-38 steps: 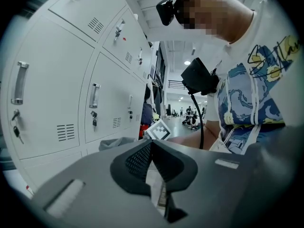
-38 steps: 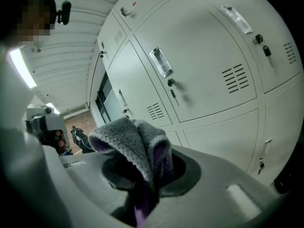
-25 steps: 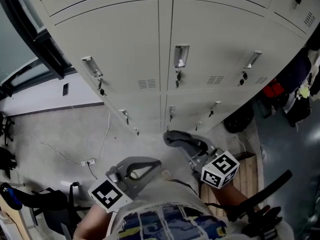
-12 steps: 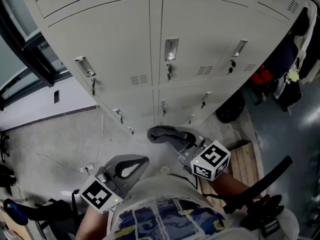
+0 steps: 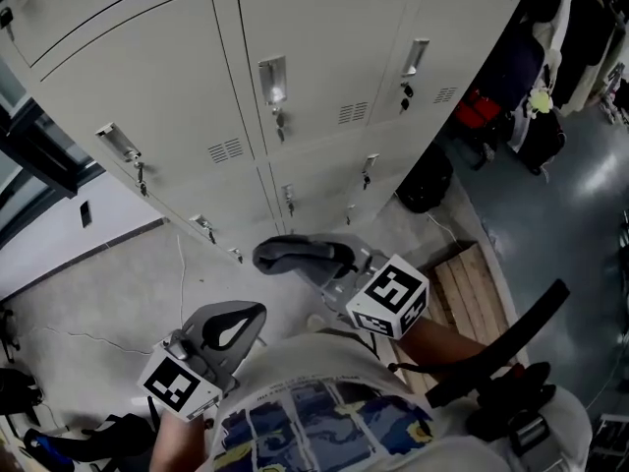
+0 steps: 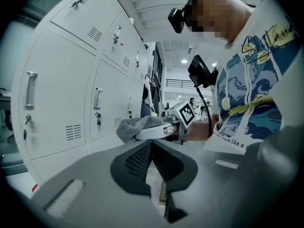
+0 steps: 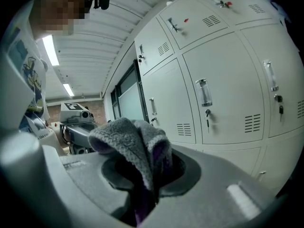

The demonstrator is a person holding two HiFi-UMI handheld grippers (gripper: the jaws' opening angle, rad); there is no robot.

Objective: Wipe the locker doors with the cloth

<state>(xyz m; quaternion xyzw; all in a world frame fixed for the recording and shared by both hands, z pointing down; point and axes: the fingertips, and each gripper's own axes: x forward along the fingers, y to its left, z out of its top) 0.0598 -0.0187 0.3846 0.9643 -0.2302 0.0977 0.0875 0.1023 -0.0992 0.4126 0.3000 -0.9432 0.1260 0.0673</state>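
In the head view the folded grey fuzzy cloth (image 5: 283, 254) covers the jaw tips of the right gripper (image 5: 307, 259), so the grip itself cannot be read there. The top row of the pale grey metal locker doors (image 5: 295, 67) is cut off at the upper edge, and the person's blue-printed white shirt (image 5: 324, 421) hides both forearms at the bottom.

The right gripper view shows the 2 jaws clamped on the cloth (image 7: 130, 146), which bunches above them with a purple fold inside, at centre frame and clear of the doors (image 7: 223, 94).

The left gripper (image 6: 151, 151) has its 2 jaws pressed together on nothing. Its view shows the cloth (image 6: 135, 126) side-on, apart from the lockers.
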